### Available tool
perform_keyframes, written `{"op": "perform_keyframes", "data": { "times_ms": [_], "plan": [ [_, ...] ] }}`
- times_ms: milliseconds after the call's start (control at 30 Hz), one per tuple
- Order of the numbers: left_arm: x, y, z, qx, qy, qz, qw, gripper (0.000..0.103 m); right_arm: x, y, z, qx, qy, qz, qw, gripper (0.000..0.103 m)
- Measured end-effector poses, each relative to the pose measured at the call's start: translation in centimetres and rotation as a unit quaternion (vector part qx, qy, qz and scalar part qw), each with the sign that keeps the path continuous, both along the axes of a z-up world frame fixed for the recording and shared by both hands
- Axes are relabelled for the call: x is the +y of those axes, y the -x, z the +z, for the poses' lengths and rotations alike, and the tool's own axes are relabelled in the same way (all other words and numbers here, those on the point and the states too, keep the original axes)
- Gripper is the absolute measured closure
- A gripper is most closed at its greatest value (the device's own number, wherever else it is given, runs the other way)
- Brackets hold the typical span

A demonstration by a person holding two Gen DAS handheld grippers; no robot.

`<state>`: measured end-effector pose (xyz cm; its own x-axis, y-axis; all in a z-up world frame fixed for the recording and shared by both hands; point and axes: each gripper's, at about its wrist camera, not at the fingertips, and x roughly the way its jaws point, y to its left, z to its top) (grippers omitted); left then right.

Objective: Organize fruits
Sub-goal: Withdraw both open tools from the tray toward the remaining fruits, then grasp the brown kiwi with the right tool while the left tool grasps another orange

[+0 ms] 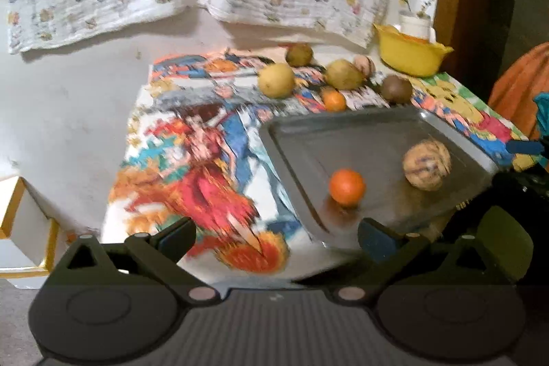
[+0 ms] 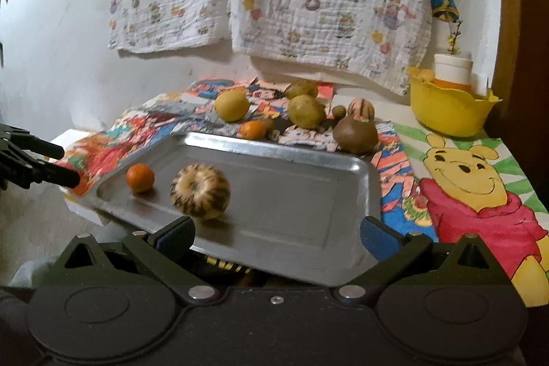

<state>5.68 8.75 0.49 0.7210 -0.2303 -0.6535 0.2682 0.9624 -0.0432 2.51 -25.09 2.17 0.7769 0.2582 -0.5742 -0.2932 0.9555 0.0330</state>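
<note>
Both grippers, left gripper (image 1: pixel 276 237) and right gripper (image 2: pixel 276 234), spread wide, holding nothing. Metal tray (image 2: pixel 291 191) just beyond has an orange (image 2: pixel 140 178) and striped fruit (image 2: pixel 200 191); other fruits (image 2: pixel 307 111) sit farther back.

Dim, motion-blurred, fisheye-warped edges.

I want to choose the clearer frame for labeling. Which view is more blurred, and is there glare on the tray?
Left wrist view: strong motion blur smears the comic cloth; the metal tray looks dull. Right wrist view: sharper, tray with only soft sheen along its far rim, fisheye bending at the edges.
</note>
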Motion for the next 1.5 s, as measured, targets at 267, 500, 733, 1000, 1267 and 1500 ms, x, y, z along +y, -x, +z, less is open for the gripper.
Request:
{"op": "perform_keyframes", "data": {
  "times_ms": [267, 500, 733, 1000, 1267, 1500],
  "plan": [
    [-0.3, -3.1, 1.7, -0.022, 0.004, 0.01, 0.9997, 0.0, -0.9, -2.9, 0.4, -0.024, 0.01, -0.032, 0.999, 0.001],
    [-1.9, -7.5, 1.1, -0.01, 0.02, 0.0, 0.9998, 0.0, -1.5, -6.9, 0.1, -0.016, 0.016, -0.059, 0.998, 0.001],
    [-4.8, -11.9, 0.6, 0.006, 0.038, -0.031, 0.9988, 0.0, -2.7, -11.1, -0.8, 0.004, 0.0, -0.076, 0.997, 0.001],
    [-8.3, -16.6, -0.1, 0.027, 0.045, -0.042, 0.9978, 0.0, -2.9, -16.8, -2.2, 0.041, 0.016, -0.079, 0.996, 0.001],
    [-10.9, -20.5, -2.0, 0.064, 0.032, -0.041, 0.9966, 0.001, -1.8, -20.7, -3.0, 0.055, 0.068, -0.06, 0.994, 0.001],
    [-11.5, -22.2, -2.8, 0.08, 0.049, -0.048, 0.9944, 0.002, -1.6, -23.4, -3.5, 0.069, 0.082, -0.056, 0.993, 0.001]
  ]
}}
